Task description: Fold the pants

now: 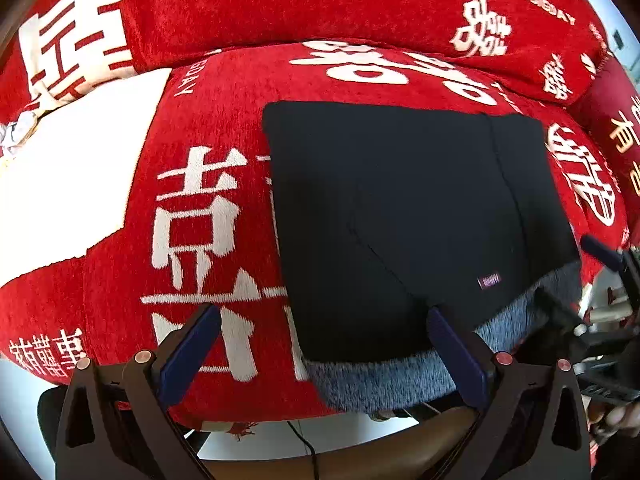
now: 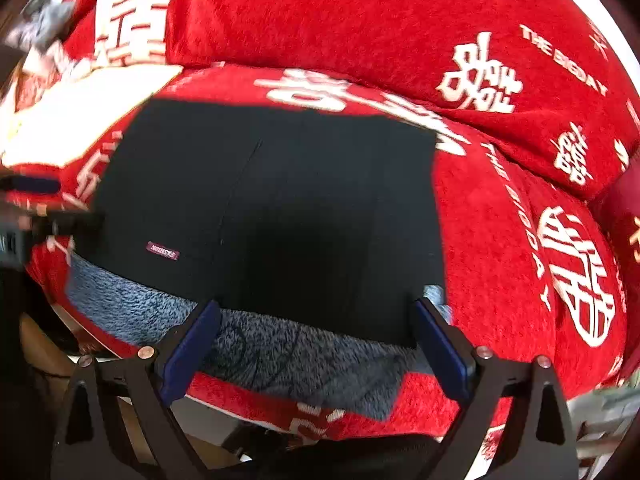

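Observation:
Black pants [image 1: 400, 208] lie folded into a flat rectangle on the red sofa seat, with a small purple label [image 1: 489, 281] near the front and grey fleece lining [image 1: 400, 376] showing along the near edge. My left gripper [image 1: 324, 316] hovers open over the pants' near left corner with nothing between its blue pads. In the right wrist view the same pants [image 2: 280, 208] and label [image 2: 162, 251] fill the middle. My right gripper [image 2: 316, 312] stands wide open above the fleece edge [image 2: 280, 352], holding nothing. The right gripper [image 1: 592, 280] shows at the right edge of the left view.
A red sofa cover [image 1: 224, 92] with white characters spans seat and backrest. A white cloth [image 1: 76, 168] lies on the seat to the left. A red cushion [image 1: 616, 128] sits at the far right. The seat's front edge drops off just below the grippers.

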`<state>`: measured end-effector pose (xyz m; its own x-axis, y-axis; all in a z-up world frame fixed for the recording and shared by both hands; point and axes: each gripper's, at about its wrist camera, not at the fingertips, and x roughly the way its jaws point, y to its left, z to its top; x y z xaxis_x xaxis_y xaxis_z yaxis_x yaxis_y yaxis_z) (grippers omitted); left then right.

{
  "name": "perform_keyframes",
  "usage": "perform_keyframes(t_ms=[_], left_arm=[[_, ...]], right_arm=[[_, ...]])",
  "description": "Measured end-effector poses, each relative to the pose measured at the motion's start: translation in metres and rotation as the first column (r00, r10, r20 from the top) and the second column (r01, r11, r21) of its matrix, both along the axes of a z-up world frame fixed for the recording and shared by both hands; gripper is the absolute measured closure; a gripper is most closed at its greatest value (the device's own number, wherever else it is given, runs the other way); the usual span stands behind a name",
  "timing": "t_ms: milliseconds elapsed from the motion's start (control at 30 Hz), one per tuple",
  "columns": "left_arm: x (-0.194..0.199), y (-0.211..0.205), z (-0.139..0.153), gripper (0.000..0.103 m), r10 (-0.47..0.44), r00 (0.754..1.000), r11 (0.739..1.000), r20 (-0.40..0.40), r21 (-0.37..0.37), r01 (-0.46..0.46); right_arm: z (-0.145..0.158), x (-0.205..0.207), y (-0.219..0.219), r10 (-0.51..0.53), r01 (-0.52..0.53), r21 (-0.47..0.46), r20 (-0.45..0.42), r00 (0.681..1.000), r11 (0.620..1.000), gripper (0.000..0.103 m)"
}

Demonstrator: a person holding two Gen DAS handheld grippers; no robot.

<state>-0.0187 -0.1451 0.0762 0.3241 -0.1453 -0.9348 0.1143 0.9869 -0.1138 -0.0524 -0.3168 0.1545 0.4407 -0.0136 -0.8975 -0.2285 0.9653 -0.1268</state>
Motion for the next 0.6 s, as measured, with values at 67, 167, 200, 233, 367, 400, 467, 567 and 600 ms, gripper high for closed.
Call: perform_keyframes(t_ms=[67,167,200,233,367,400,467,567,600], left_arm=[[0.001,-0.003,-0.013,0.000,-0.006,0.999,1.000,-0.039,0.018,0.006],[0.006,0.000,-0.018,0.000,0.015,0.998,1.000,-0.067,-0.024,-0.017],[0.006,-0.001,-0.016,0.000,0.014,0.998,1.000,-0.057,-0.011,-0.015],[0.005,-0.001,-0.015,0.000,0.011,0.999,1.000,-0.046,-0.003,-0.011],[0.004,-0.002,-0.014,0.000,0.013,0.999,1.000,-0.040,0.010,-0.012],[0.005,-0.002,-0.014,0.000,0.014,0.999,1.000,-0.039,0.011,-0.014],[0.004,-0.002,-0.014,0.000,0.015,0.999,1.000,-0.037,0.013,-0.014],[0.003,-0.003,-0.015,0.000,0.014,0.999,1.000,-0.036,0.018,-0.013],[0.003,-0.003,-0.015,0.000,0.012,0.999,1.000,-0.037,0.021,-0.011]], right_arm=[[-0.002,-0.001,0.004,0.035,-0.035,0.035,-0.002,0.999,0.999,0.006],[-0.031,0.007,0.010,0.033,-0.039,-0.061,-0.097,0.995,0.997,0.006],[-0.028,0.008,0.012,0.040,-0.045,-0.068,-0.082,0.996,0.997,0.004],[-0.020,0.009,0.013,0.045,-0.048,-0.048,-0.067,0.997,0.998,0.004],[0.012,0.029,0.013,0.031,-0.031,0.014,0.016,0.999,0.999,0.004],[0.016,0.039,0.014,0.010,-0.010,0.012,0.025,1.000,1.000,0.004],[0.018,0.062,0.019,-0.031,0.030,0.029,0.030,0.999,0.999,0.004],[0.006,0.093,0.038,-0.033,0.034,0.098,-0.012,0.999,0.995,0.004],[0.000,0.098,0.046,-0.013,0.016,0.108,-0.034,0.999,0.994,0.004]])
